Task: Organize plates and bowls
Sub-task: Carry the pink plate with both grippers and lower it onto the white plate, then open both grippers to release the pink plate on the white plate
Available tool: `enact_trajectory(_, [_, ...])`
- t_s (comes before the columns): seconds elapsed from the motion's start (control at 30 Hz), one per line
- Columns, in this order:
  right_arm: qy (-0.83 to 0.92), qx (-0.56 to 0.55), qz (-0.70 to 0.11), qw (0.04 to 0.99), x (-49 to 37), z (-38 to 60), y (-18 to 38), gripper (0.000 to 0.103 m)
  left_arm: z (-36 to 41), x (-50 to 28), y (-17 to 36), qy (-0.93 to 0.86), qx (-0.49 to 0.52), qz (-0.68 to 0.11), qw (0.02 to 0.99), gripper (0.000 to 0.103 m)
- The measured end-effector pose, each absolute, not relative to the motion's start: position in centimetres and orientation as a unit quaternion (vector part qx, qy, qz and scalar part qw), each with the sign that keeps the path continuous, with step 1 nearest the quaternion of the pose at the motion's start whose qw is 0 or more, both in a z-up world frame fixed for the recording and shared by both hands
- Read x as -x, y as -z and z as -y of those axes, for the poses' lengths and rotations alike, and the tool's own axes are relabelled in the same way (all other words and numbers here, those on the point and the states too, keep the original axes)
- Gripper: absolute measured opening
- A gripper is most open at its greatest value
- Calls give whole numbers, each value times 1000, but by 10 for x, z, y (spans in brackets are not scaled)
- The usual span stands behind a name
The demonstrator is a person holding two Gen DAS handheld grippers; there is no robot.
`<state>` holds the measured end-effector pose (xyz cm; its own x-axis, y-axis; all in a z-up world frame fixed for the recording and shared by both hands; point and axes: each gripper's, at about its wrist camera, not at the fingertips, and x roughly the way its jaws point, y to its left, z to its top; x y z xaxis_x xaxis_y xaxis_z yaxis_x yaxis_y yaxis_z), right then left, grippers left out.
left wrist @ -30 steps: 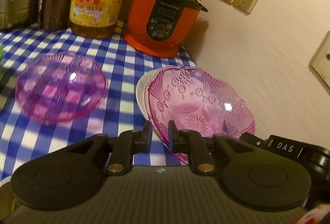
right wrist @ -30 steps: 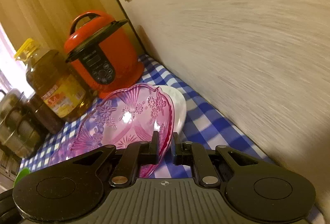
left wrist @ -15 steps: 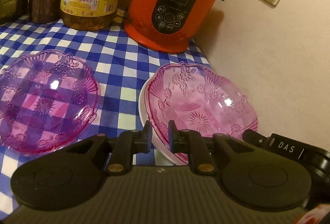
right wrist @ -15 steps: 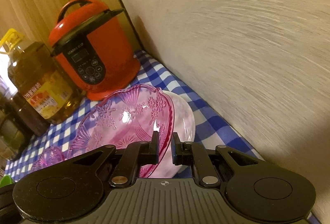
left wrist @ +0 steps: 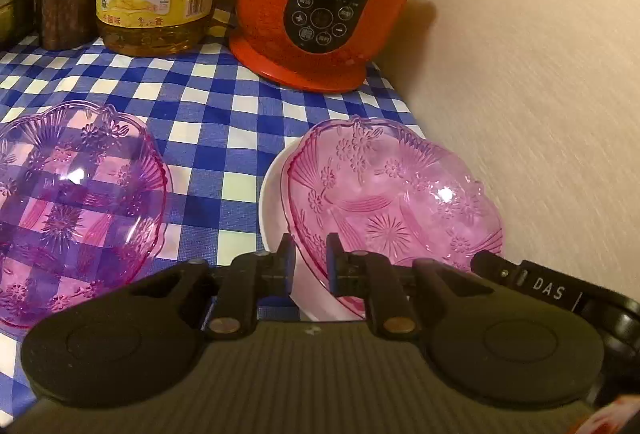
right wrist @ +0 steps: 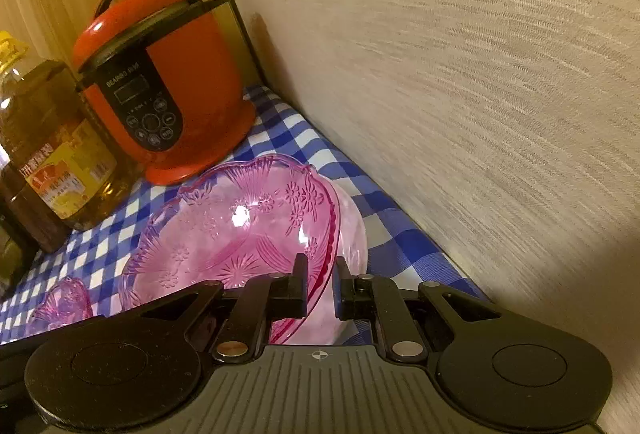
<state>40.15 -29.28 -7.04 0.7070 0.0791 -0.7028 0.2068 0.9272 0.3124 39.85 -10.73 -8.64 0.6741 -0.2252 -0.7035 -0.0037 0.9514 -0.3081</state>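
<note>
Over the last second the pink transparent patterned bowl, clamped by its rim between the left gripper and right gripper, has been lowered into the white bowl on the blue-checked tabletop, beside the wall. It seems seated or nearly so, though contact is hidden, so nesting looks almost done. It opens upward, slightly tilted; its long axis runs gripper to gripper.

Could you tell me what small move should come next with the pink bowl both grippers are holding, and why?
Probably ease it straight down, then open. Both the left gripper and right gripper pinch the pink bowl by its rim, and it sits tilted over the white bowl, seemingly not fully nested yet.
</note>
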Motion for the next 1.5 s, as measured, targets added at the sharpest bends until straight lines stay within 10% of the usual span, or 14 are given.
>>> enact_trajectory(0.7, [34,-172,-391,903,-408,290,78,13,117,-401,91,65,79,-392,914,18])
enact_trajectory(0.93, [17,-178,-373,910,-404,287,74,43,119,-397,91,71,74,-386,917,25])
enact_trajectory(1.5, [6,-187,-336,923,-377,285,50,48,101,-364,66,60,111,-369,921,36])
